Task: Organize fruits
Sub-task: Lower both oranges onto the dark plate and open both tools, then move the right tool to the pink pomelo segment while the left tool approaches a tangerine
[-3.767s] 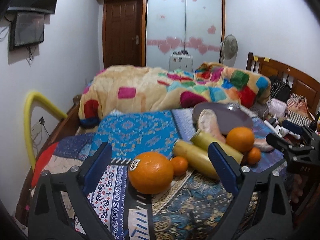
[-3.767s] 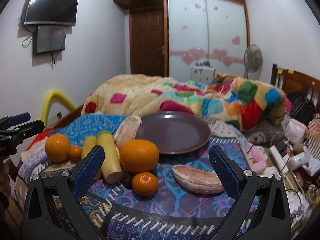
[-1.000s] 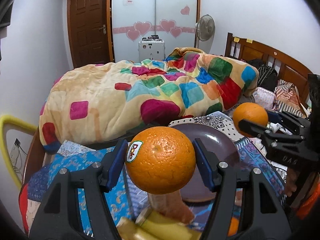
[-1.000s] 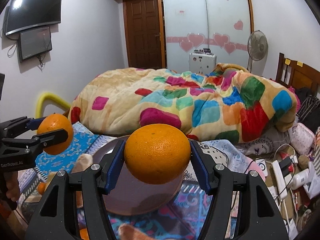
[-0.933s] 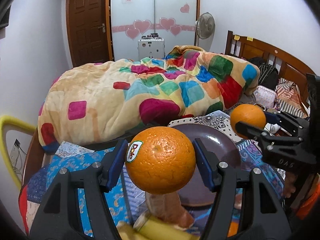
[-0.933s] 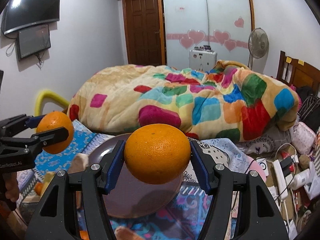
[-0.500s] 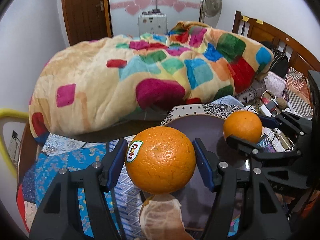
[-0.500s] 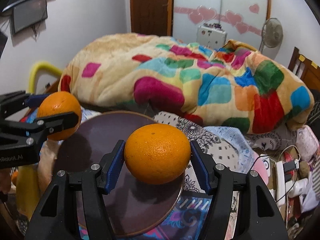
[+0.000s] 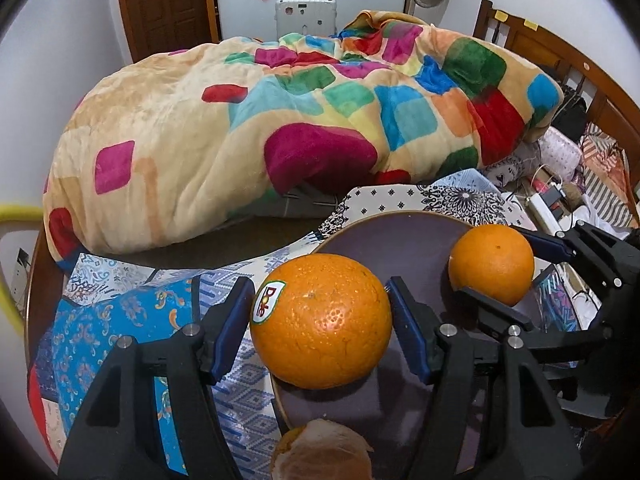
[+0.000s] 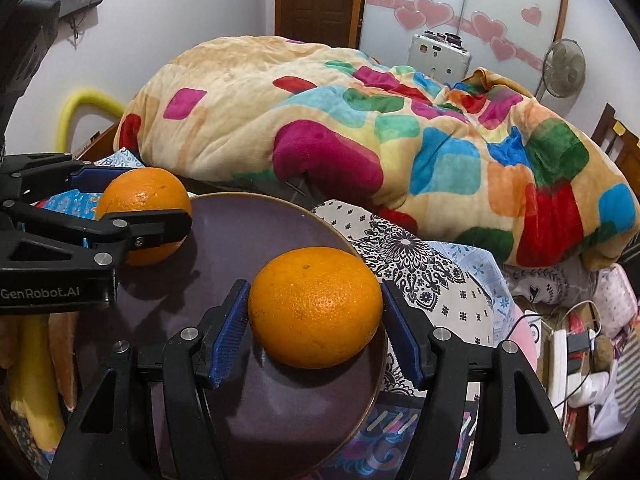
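Your left fingers [image 9: 322, 322] gripped a stickered orange [image 9: 320, 320] over the purple plate's [image 9: 400, 240] near edge. Your right fingers [image 10: 314, 314] clamped a plain orange [image 10: 314, 312] low above that plate, on the bed before the patchwork blanket [image 10: 360, 120].

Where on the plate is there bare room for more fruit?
On the plate, its far middle between the two oranges is bare. The near half is crowded by both hand-held grippers.

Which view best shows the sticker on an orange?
The left wrist view: the sticker faces the camera on the orange in the left gripper. In the right wrist view that orange shows only bare peel.
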Tool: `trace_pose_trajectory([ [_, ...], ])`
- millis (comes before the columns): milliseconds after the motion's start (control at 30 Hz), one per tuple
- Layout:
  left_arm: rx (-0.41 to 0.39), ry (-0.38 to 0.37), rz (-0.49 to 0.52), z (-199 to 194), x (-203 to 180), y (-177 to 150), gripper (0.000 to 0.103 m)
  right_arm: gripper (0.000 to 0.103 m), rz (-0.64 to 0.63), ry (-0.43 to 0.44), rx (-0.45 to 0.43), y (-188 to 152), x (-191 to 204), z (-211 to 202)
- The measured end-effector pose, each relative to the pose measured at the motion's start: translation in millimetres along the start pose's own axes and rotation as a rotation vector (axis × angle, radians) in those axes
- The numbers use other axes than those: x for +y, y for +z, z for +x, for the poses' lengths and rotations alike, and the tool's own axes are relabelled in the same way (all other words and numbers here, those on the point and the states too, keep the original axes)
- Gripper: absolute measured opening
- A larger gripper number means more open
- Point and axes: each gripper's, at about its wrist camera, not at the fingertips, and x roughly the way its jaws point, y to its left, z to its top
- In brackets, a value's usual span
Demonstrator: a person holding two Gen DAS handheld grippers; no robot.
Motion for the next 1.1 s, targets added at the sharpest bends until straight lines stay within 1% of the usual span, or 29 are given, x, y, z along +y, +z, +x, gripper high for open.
trace_pose_trajectory([
  [133,-0.008,-0.01,0.03,-5.4,-6.1,-1.0,0.068,0.064,-0.001,0.0,-0.002,-1.2,-0.3,-1.6],
  [200,-0.035,0.0,0.032,-13.9,-8.2,-0.6,0.072,0.072,0.006,0.001,-0.012,-0.4,-0.9,-4.4],
  [333,-0.075,0.008,0.032,-32.7,-7.7,-1.7,0.072,0.073,0.004,-0.01,-0.037,-0.3,0.7,-16.8],
  [500,-0.111,0.009,0.015,-61.2,-2.1,-10.5,0.072,0.073,0.012,-0.016,-0.079,-4.2,3.6,-42.4],
  [667,-0.158,0.038,0.018,-96.8,-0.2,-30.4,0.072,0.073,0.008,-0.038,-0.125,-14.4,10.2,-72.9],
  [933,-0.182,0.044,0.004,-142.5,5.9,-69.4,0.072,0.073,0.023,-0.046,-0.17,-40.9,19.4,-118.7],
  [1033,-0.191,0.051,-0.001,-154.2,9.4,-85.5,0.076,0.073,0.041,-0.043,-0.181,-55.4,20.4,-133.1],
  [1100,-0.194,0.067,-0.001,-159.6,12.5,-97.7,0.078,0.073,0.043,-0.061,-0.185,-66.9,21.9,-140.6],
])
